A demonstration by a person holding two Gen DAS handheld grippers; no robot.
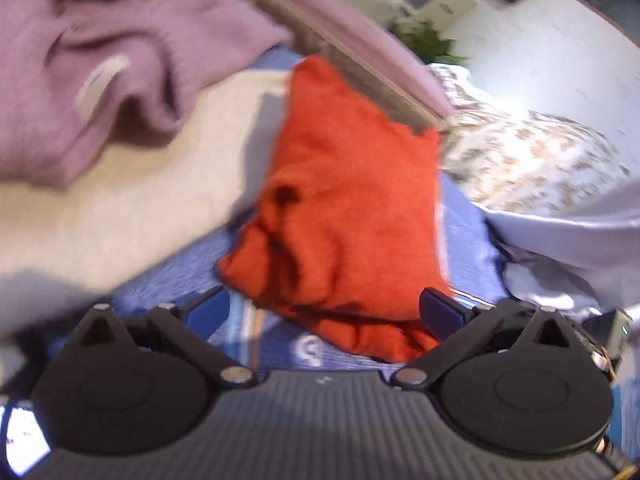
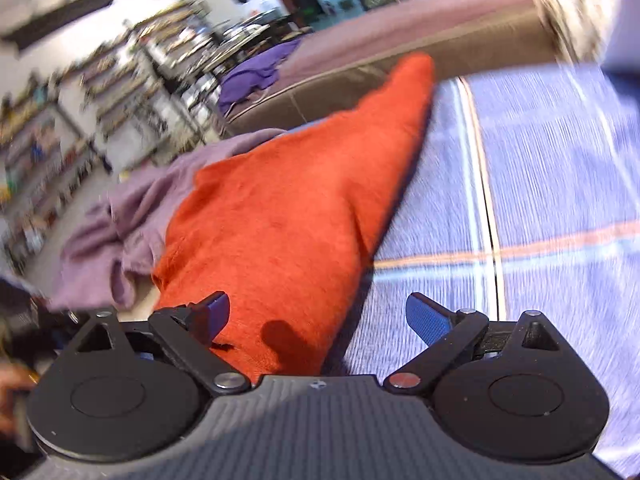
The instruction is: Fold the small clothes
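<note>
An orange garment (image 1: pixel 352 208) lies folded on a blue striped cloth (image 1: pixel 464 232). My left gripper (image 1: pixel 324 312) is open, and the garment's near edge lies between its blue fingertips (image 1: pixel 208 312). In the right wrist view the same orange garment (image 2: pixel 288 216) stretches away from me. My right gripper (image 2: pixel 320 320) is open at the garment's near end, its left fingertip (image 2: pixel 216 312) over the fabric, its right one over the blue cloth (image 2: pixel 540 184). Neither holds anything.
A mauve garment (image 1: pixel 96 72) lies bunched at the left on a cream surface (image 1: pixel 120 208); it also shows in the right wrist view (image 2: pixel 120 224). A patterned cloth (image 1: pixel 528 160) and a pale grey cloth (image 1: pixel 572 240) lie right. A sofa edge (image 2: pixel 400 52) lies beyond.
</note>
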